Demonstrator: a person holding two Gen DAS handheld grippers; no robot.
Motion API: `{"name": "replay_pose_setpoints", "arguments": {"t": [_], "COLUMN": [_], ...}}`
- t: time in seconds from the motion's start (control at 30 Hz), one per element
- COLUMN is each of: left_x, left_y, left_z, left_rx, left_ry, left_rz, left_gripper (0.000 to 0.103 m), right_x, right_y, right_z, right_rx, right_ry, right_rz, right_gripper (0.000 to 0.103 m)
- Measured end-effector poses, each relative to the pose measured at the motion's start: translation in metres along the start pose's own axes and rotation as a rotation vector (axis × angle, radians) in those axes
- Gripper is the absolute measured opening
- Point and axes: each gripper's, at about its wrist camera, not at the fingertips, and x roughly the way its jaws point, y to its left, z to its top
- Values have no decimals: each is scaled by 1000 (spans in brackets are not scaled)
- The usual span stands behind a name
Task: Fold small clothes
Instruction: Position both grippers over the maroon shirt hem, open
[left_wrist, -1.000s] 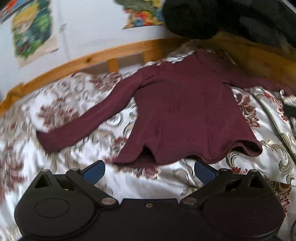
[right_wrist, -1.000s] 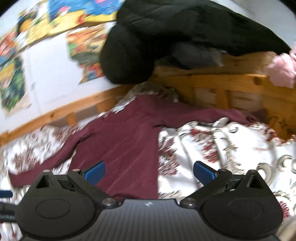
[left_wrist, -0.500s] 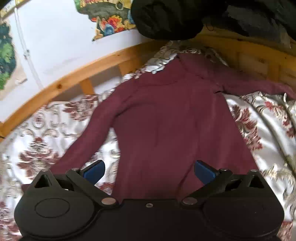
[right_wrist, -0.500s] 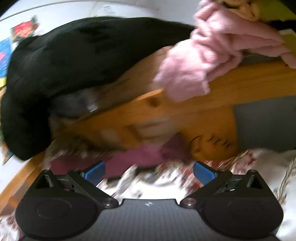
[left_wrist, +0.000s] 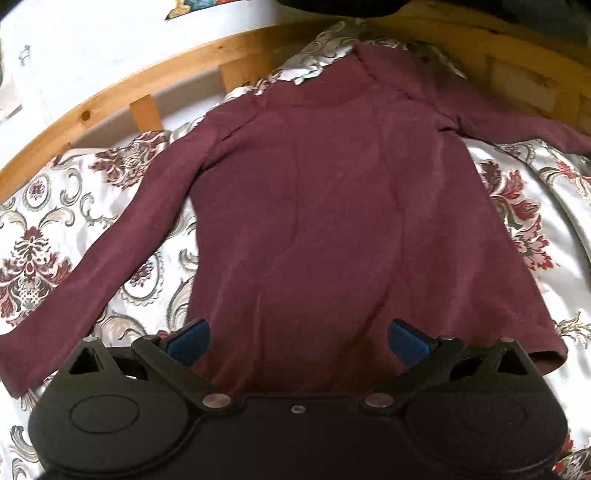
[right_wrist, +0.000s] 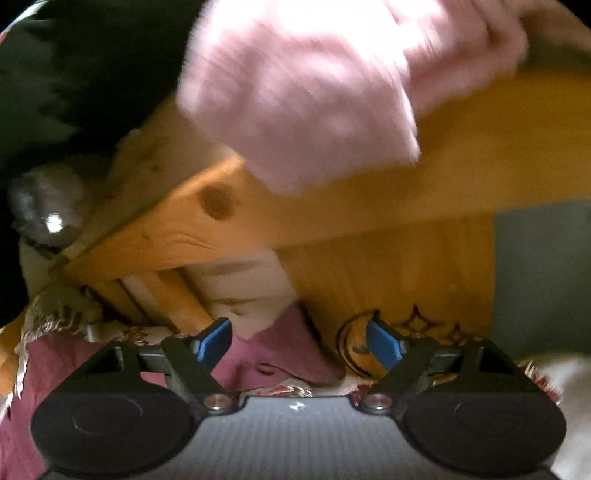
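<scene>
Since the maroon top (left_wrist: 332, 206) lies soft and limp, we pinch its far-right sleeve cuff (right_wrist: 273, 354) — right gripper (right_wrist: 298, 343) closing around it, not yet pinching; left gripper (left_wrist: 295, 338) gaping empty

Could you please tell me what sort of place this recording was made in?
Most likely a bedroom: a maroon long-sleeved top lies on a floral satin bedspread, inside a pine wooden bed frame.

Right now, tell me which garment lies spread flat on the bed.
The maroon long-sleeved top, sleeves spread on the floral bedspread. The pink garment and black garment hang over the wooden bed frame.
</scene>
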Motion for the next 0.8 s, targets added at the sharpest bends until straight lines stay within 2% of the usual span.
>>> {"name": "replay_pose_setpoints", "arguments": {"t": [0.07,0.13,0.23,0.37,0.47,0.53,0.63,0.73,0.8], "left_x": [-1,-1,-2,-4,-6,-9,-15,-20,-22], "left_y": [5,10,16,15,12,11,12,19,26], "left_z": [-3,-6,-8,-9,-10,-8,-6,-3,-2], "left_rx": [-1,-5,-19,-19,-20,-22,-30,-44,-56], "left_ry": [3,11,24,16,5,-5,-33,-53,-65], "left_rz": [13,23,33,28,20,10,4,2,10], "left_gripper": [102,102,102,102,102,102,102,102,102], "right_x": [10,15,15,-1,-29,-49,-74,-98,-111], "right_y": [-3,-1,3,14,39,63,98,134,157], "right_z": [-3,-6,-9,-8,-14,-21,-30,-44,-57], "right_rx": [28,24,2,-45,-191,-329,-448,-543,-598], "right_ry": [28,36,18,-64,-191,-274,-360,-405,-403], "right_rz": [2,-1,4,40,115,182,279,419,535], "right_gripper": [74,46,21,13,12,12,12,12,12]}}
